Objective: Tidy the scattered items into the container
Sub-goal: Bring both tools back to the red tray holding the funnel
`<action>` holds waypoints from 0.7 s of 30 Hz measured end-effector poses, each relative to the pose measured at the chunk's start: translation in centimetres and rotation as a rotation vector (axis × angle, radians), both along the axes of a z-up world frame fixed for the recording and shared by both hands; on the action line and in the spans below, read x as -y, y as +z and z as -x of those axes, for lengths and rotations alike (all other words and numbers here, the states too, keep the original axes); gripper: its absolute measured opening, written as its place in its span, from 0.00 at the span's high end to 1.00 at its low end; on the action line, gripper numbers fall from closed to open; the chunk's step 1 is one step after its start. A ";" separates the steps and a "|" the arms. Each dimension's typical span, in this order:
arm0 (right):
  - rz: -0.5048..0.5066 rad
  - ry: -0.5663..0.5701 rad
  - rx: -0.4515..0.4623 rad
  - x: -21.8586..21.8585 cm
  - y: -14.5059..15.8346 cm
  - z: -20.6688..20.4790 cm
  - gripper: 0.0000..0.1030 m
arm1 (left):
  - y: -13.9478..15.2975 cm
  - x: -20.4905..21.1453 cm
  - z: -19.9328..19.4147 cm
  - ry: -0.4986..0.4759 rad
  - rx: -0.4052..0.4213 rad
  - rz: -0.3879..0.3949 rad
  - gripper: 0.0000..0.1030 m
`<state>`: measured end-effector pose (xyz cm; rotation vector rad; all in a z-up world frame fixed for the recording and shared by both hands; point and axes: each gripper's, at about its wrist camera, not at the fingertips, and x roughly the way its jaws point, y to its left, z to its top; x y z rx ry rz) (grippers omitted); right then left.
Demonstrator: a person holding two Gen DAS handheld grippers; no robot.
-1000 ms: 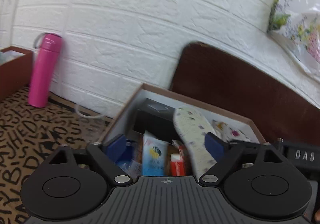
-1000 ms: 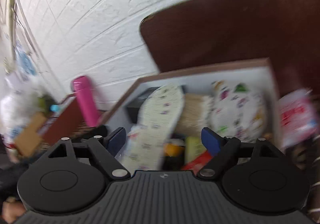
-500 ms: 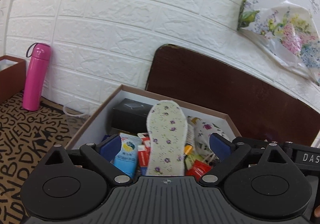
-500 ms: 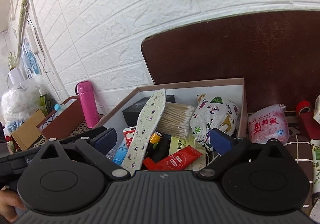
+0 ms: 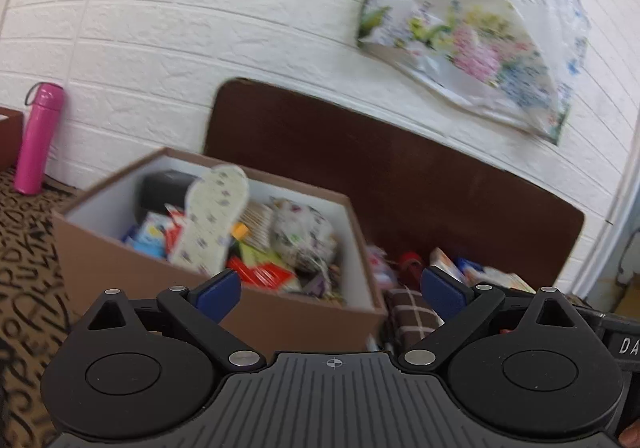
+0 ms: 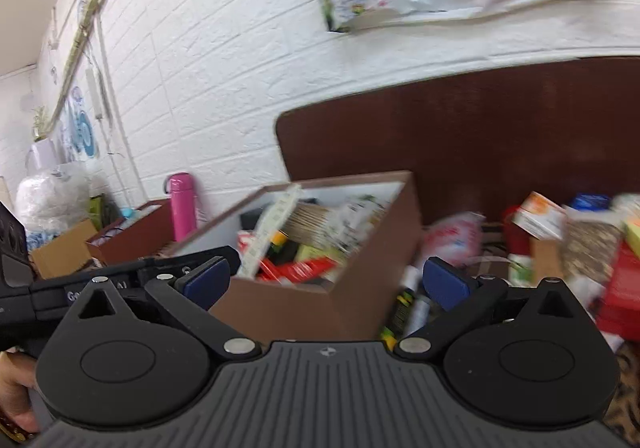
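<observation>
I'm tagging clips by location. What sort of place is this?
Probably a lived-in room at home: white brick-pattern wall, brown box crammed with household bits, pink flask on a letter-print cloth.

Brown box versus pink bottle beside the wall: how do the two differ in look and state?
The brown box is wide, low and open-topped, white inside; the pink bottle is a slim cylinder, capped shut. The box is crammed with items, a floral insole poking above its rim; what the bottle holds cannot be seen. The box sits in front of a dark brown board; the bottle stands against white brick wall. Both rest upright on the lettered cloth.
</observation>
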<state>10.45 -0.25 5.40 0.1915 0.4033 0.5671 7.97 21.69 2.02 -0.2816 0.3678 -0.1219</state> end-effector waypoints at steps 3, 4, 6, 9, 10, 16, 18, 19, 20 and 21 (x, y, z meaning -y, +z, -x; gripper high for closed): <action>0.032 -0.069 -0.007 2.5 -2.9 2.0 0.01 | -2.8 2.6 0.8 -0.038 -0.036 0.016 0.01; 0.048 -0.089 -0.015 3.1 -3.8 2.5 0.01 | -3.7 3.3 1.0 -0.055 -0.049 0.023 0.01; 0.074 -0.133 -0.033 4.4 -5.7 3.4 0.01 | -5.3 4.6 1.1 -0.075 -0.076 0.027 0.01; 0.115 -0.188 -0.074 5.7 -8.3 4.1 0.01 | -7.3 5.9 1.1 -0.098 -0.116 0.045 0.01; 0.129 -0.205 -0.084 6.1 -9.0 4.3 0.01 | -7.8 6.3 1.1 -0.105 -0.126 0.048 0.01; 0.175 -0.271 -0.117 7.3 -11.3 3.8 0.01 | -8.8 8.5 0.6 -0.184 -0.148 0.020 0.03; 0.152 -0.287 -0.136 8.0 -11.6 3.4 0.02 | -8.7 9.2 0.3 -0.204 -0.142 0.004 0.04; 0.135 -0.291 -0.147 8.4 -11.7 3.2 0.03 | -8.7 9.5 0.1 -0.211 -0.138 -0.004 0.04; 0.119 -0.296 -0.155 8.8 -11.9 3.1 0.03 | -8.7 9.7 -0.1 -0.218 -0.135 -0.008 0.04; 0.106 -0.309 -0.155 9.2 -11.9 3.1 0.04 | -8.7 10.0 -0.3 -0.225 -0.135 -0.010 0.05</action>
